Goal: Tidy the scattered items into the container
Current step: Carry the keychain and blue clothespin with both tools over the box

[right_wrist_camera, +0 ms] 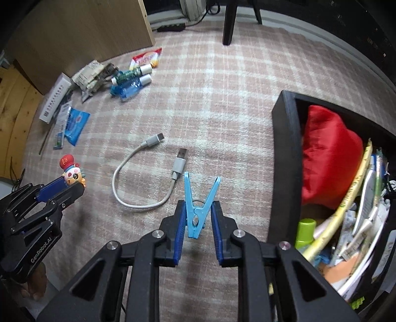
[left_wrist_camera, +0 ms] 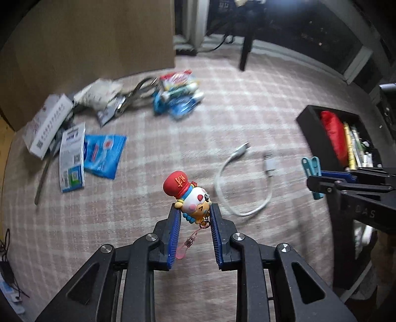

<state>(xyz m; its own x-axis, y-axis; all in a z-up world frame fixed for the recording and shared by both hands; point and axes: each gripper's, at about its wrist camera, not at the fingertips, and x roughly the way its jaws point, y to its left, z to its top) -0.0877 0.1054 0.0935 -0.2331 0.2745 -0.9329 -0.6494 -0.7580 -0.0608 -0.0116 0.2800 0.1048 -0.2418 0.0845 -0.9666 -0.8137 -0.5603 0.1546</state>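
My left gripper (left_wrist_camera: 194, 210) is shut on a small toy figure keychain (left_wrist_camera: 190, 198) with a red hat, held above the plaid carpet; it also shows in the right wrist view (right_wrist_camera: 71, 173). My right gripper (right_wrist_camera: 198, 213) is shut on a light blue clothespin (right_wrist_camera: 199, 203), whose prongs point forward; the clothespin also shows in the left wrist view (left_wrist_camera: 313, 173). The black container (right_wrist_camera: 284, 158) stands to the right, holding a red pouch (right_wrist_camera: 326, 153), a green bottle and papers. A white USB cable (right_wrist_camera: 138, 173) lies on the carpet between the grippers.
Scattered packets, a white box (right_wrist_camera: 53, 99), blue sachets (right_wrist_camera: 76, 123) and small tubes (right_wrist_camera: 131, 76) lie at the far left by a cardboard box (right_wrist_camera: 86, 32). A black chair leg (right_wrist_camera: 229, 22) stands at the back.
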